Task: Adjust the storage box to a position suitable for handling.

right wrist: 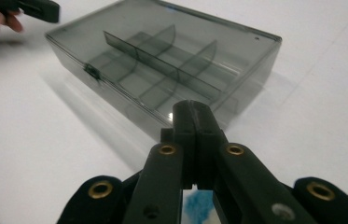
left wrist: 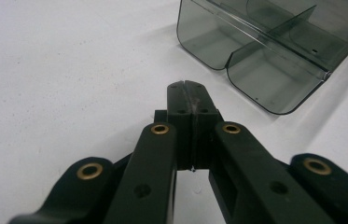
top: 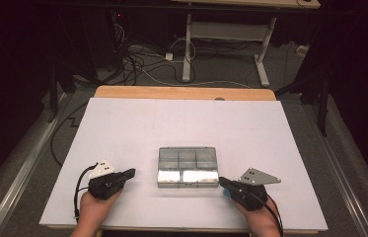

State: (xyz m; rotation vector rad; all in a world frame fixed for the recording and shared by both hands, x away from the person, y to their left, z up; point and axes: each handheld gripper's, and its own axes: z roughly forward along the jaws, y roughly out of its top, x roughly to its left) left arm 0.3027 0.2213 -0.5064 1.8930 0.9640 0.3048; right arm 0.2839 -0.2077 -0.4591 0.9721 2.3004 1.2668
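White tabletop (top: pixel 122 128), clear divided box (top: pixel 188 167) between both closed tongs, seemingly untouched.

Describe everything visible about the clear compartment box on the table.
The box is smoky translucent plastic, rectangular with rounded corners, lying flat on the white table between the two grippers. Its lid is shut, with a small latch on the long front side. Inside, one long divider and shorter cross walls form compartments, which look empty. Neither gripper touches it.
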